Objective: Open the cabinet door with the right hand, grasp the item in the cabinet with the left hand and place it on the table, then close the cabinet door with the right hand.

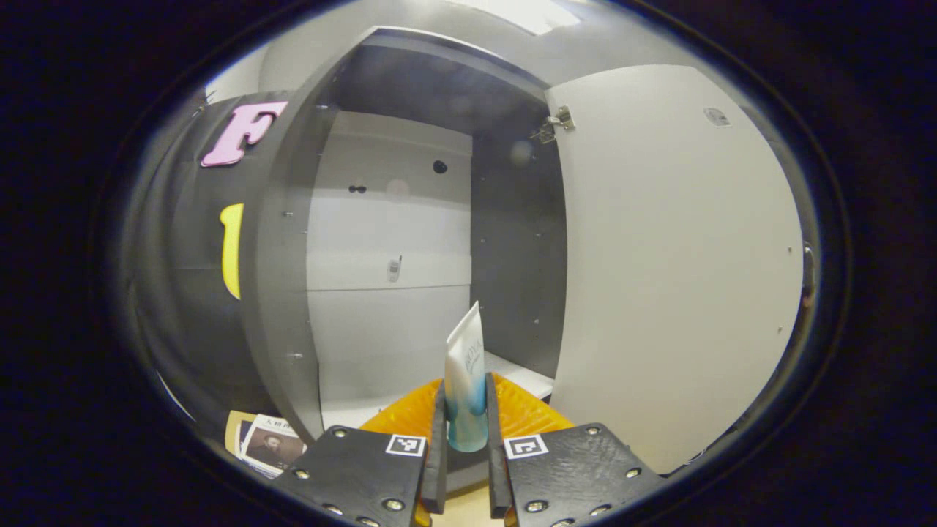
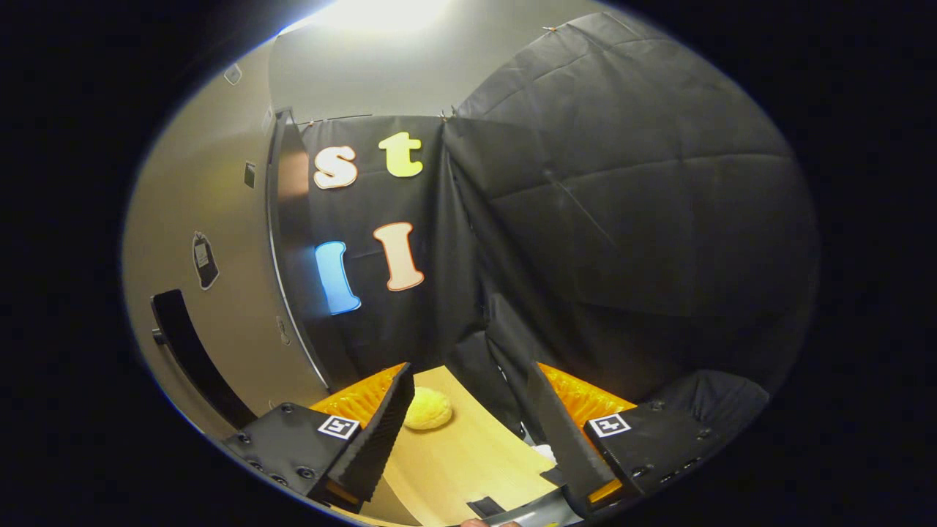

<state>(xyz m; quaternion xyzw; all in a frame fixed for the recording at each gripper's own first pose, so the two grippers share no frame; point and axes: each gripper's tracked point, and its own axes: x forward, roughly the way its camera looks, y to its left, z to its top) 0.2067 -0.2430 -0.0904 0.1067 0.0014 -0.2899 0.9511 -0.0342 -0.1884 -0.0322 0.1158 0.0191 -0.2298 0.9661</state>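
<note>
**Count of things on view**

One cabinet (image 1: 293, 241) stood with one open door (image 1: 673, 256). Just in front of the cabinet was one tube (image 1: 466, 380), and one booklet (image 1: 267, 443) lay left of it. One yellow bun (image 2: 428, 408) sat on one desk (image 2: 461, 454).

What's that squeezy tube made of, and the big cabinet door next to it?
The tube looks like soft plastic with a glossy finish: it catches a sheen and its top end is crimped flat, as squeeze tubes are. The door looks like painted or laminated board, smooth and matte, with a metal hinge at its top corner. What lies under that coating can't be told.
</note>
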